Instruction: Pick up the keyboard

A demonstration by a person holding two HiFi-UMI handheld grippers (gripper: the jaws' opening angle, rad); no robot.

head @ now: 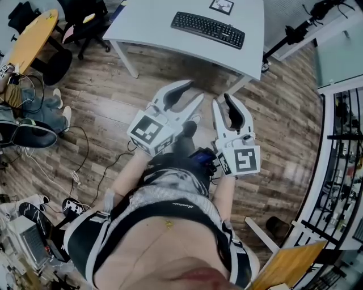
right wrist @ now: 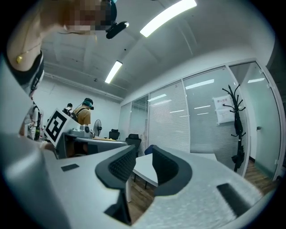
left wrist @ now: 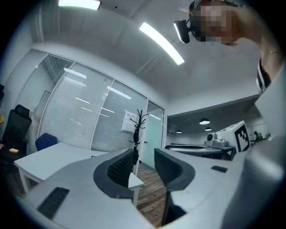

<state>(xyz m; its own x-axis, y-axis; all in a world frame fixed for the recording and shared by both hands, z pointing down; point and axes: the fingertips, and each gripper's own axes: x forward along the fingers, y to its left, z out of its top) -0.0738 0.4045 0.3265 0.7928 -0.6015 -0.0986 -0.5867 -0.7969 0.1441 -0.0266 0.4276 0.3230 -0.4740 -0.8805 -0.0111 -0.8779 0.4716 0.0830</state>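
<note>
Holds left gripper point(head: 191, 94) and right gripper point(head: 222, 101) level at waist, jaws apart, empty, likely readied for two-sided grab; stands well short of black keyboard point(head: 207, 29) on white table point(head: 146, 22).

keyboard point(head: 207, 29) on table point(head: 144, 22); card point(head: 221, 6) behind keyboard; left gripper point(head: 194, 93), right gripper point(head: 223, 101) before table

Head view steeply down, both gripper views level, facing forward, all sharing the white table point(head: 147, 22)
</note>
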